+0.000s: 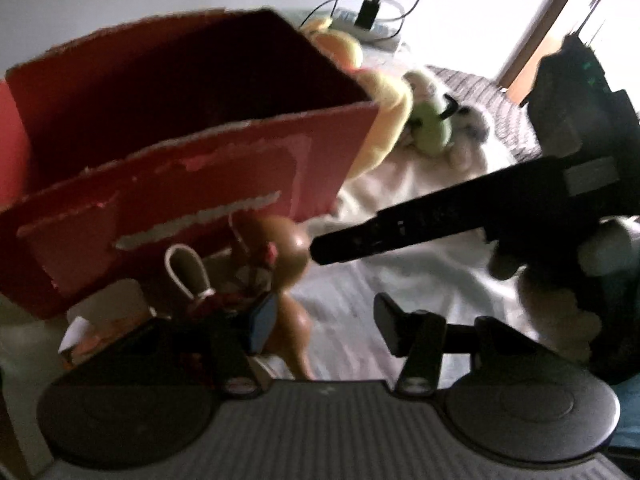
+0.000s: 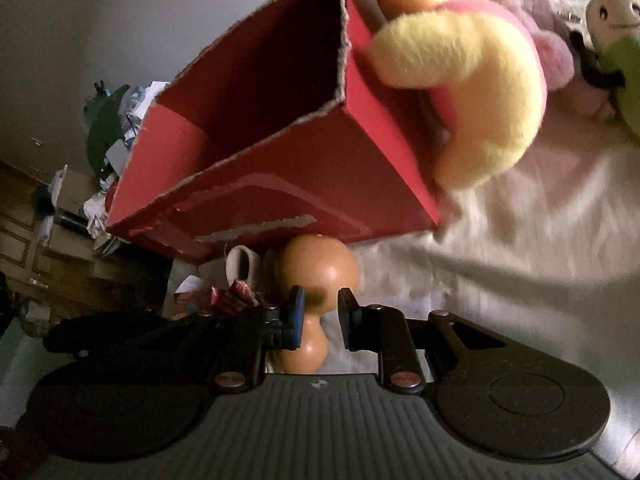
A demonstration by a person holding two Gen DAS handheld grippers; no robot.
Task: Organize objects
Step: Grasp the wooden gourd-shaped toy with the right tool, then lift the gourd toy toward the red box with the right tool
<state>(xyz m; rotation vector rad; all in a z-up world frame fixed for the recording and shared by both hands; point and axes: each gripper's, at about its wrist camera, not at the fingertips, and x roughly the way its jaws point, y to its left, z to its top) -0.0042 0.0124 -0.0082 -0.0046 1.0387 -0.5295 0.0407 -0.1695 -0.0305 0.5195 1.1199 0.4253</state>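
Box (image 2: pixel 280 152): one, red. Plush toys: three. Brown gourd figure (image 2: pixel 316 272): one.

A home bedroom: plush toys (image 2: pixel 472 80) on a white bedsheet (image 2: pixel 520 248), wooden cabinet (image 2: pixel 24 240) beside

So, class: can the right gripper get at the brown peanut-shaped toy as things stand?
Probably yes: the right gripper is open, its fingers either side of the brown peanut-shaped toy, nothing between.

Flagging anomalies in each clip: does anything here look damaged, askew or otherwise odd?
Yes: the red cardboard box has ragged, torn top edges, as if its flaps were ripped off, and a torn strip on its front face. A yellow plush toy is propped against its outer side rather than inside. Nothing looks spilled.
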